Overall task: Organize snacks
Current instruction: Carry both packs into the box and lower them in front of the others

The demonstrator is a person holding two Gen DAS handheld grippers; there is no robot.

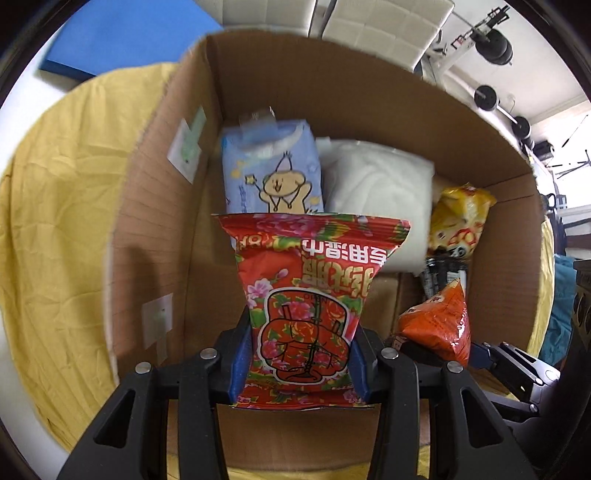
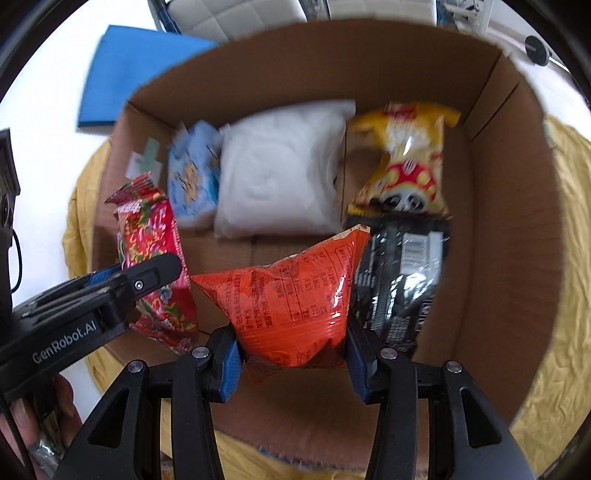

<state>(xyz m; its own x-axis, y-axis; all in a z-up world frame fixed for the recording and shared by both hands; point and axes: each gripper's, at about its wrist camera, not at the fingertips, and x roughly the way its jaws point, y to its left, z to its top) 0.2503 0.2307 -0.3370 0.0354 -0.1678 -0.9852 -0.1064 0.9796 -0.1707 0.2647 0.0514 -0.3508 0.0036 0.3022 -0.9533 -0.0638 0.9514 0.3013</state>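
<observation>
Left claw (image 1: pixel 301 356): clamped on crinkly red floral foil packet (image 1: pixel 308 291), lower centre, over open brown corrugated cardboard box (image 1: pixel 147 206). Right claw (image 2: pixel 293 354): clamped on glossy puffed orange snack bag (image 2: pixel 291 291), lower centre, inside box.

Matt cardboard box (image 2: pixel 498 206), glossy orange foil packet (image 2: pixel 295 291), wrinkled yellow cloth (image 1: pixel 62 229)

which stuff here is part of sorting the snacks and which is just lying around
Part of the job:
red flowered packet in the left gripper
orange packet in the right gripper
yellow packet
black packet
cardboard box

Just lying about:
blue mat
yellow cloth
white chairs
</observation>
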